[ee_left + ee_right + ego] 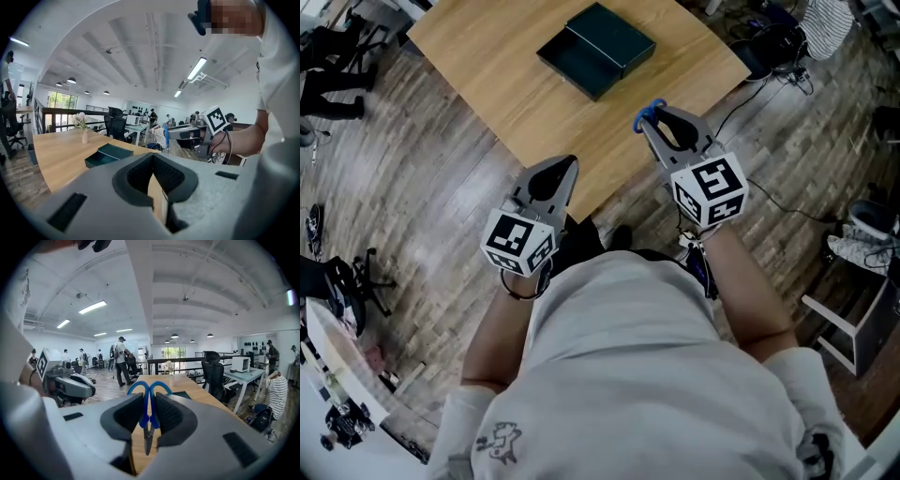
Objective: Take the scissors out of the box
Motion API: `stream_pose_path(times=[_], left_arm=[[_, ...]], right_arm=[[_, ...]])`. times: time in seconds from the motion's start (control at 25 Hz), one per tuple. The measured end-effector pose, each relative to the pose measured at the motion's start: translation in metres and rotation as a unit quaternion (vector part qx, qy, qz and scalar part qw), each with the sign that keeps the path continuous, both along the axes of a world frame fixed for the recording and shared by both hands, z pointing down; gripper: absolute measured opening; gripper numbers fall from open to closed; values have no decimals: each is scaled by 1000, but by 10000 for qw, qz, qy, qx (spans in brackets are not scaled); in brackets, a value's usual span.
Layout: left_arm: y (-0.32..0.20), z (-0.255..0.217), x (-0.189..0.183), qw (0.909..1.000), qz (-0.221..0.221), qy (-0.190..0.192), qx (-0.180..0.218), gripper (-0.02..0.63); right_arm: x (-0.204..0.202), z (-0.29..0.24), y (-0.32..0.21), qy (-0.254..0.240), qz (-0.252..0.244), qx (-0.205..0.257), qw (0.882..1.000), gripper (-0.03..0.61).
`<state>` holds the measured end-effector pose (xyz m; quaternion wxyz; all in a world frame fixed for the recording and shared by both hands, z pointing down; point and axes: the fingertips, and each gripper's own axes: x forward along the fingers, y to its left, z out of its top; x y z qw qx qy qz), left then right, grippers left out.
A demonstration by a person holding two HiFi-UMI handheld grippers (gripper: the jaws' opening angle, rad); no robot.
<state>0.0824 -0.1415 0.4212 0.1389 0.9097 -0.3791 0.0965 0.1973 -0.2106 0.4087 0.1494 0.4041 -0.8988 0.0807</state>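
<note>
A dark green box [596,49] lies with its lid off on the wooden table [516,84]; it also shows in the left gripper view as the box [105,154]. My right gripper [661,120] is held over the table's near edge, shut on the blue-handled scissors [652,111]. In the right gripper view the scissors [148,416] stand between the jaws of the right gripper [149,401], handles forward and blades pointing back. My left gripper [555,174] hovers at the table edge, well short of the box. Its jaws meet at the tips of the left gripper [153,159] with nothing held.
A small vase with flowers [84,136] stands at the far end of the table. Office chairs [116,125], desks and people fill the room behind. Cables [769,202] run over the wood floor at right, beside a white stool [853,323].
</note>
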Motion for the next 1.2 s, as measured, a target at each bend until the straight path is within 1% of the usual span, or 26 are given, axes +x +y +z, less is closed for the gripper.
stream_pose_path(times=[0.16, 0.36, 0.6, 0.88, 1.2], left_arm=[[24, -16, 4, 9999, -55, 8, 149, 5], [51, -33, -6, 9997, -127, 0, 228, 5], [77, -48, -22, 9994, -109, -17, 330, 5], [103, -63, -50, 9990, 184, 10, 409, 5], [135, -73, -99, 9975, 538, 60, 450, 5]], right_arm=[[6, -23, 28, -156, -88, 201, 9996, 89], [1, -48, 61, -325, -229, 350, 9986, 89], [-4, -61, 99, -405, -305, 426, 9978, 89], [-23, -79, 137, -421, -121, 534, 9976, 89], [-65, -90, 185, -377, 191, 611, 9972, 89]])
